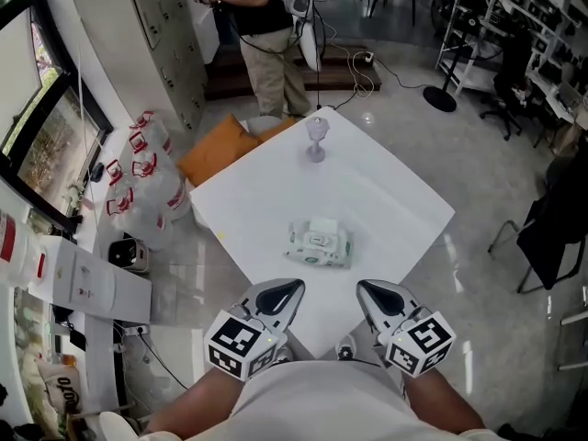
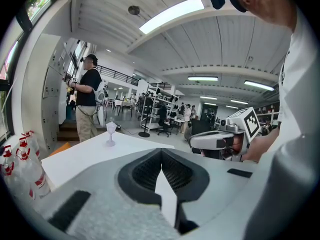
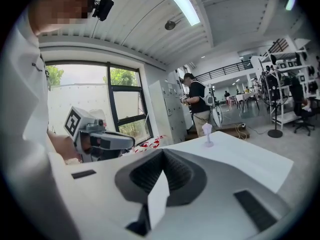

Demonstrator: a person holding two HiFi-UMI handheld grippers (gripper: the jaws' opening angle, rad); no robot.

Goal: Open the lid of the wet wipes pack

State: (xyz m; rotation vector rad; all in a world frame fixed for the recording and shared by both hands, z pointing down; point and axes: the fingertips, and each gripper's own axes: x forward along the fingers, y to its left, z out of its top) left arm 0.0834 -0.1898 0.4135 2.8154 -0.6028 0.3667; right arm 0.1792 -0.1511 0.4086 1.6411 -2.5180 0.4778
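Left tool [image 1: 293, 289] and right tool [image 1: 365, 288]: both sit low at the near corner of the desk [image 1: 386, 200], side by side, tips aimed toward its middle. The left gripper view shows the two pads pressed flat against each other with nothing between them; the right gripper view shows the same. Both closed, both empty.

Wet wipes pack [image 1: 319, 244]: lies flat near the middle of the desk, ahead of the tools and well apart from them. Neither tool touches it. It does not appear in either gripper view.

Lid [image 1: 319, 240]: an oval outline shows on the pack's top face. A pale patch [image 1: 323, 225] sits along the pack's far edge. At this size I cannot tell whether that patch is the lid folded back or only part of the wrapper. No opening or exposed wipe can be made out.

Other items: small clear goblet [image 1: 316, 141] upright toward the far corner of the desk, well apart from the pack. A person [image 1: 262, 26] stands on the floor beyond the desk.

Progress judgement: unsettled. The scene fits a pack with its lid down and the tools held short of it. It fits equally a pack with its lid flipped back and the tools clear of it. Firm entries only: pack on desk, tools closed on nothing, no contact.
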